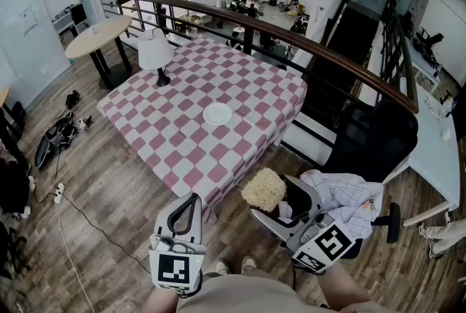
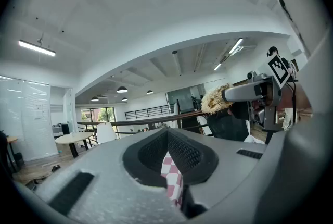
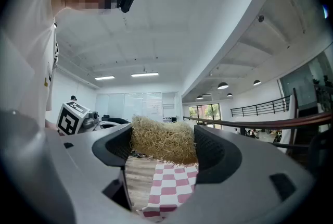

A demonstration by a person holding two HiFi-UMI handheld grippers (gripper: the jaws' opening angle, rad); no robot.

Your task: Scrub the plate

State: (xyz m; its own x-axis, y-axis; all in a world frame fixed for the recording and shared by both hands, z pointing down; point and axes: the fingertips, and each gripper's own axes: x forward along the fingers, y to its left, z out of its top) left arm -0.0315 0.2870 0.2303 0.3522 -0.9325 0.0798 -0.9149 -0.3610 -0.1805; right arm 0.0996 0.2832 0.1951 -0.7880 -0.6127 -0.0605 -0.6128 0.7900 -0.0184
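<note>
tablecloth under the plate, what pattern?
Pink-and-white checks on the tablecloth, clearest in the head view.

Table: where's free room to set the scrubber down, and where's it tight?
The checkered table is mostly bare: the whole stretch from the plate to the near corner, the left side in front of the lamp, and the right corner. Taken: the plate near the middle, the lamp by the far left edge.

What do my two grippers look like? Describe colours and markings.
Both the left gripper and right gripper are light grey moulded plastic, with dark textured linings inside the fingers. Each carries a white cube printed with black square markers.
</note>
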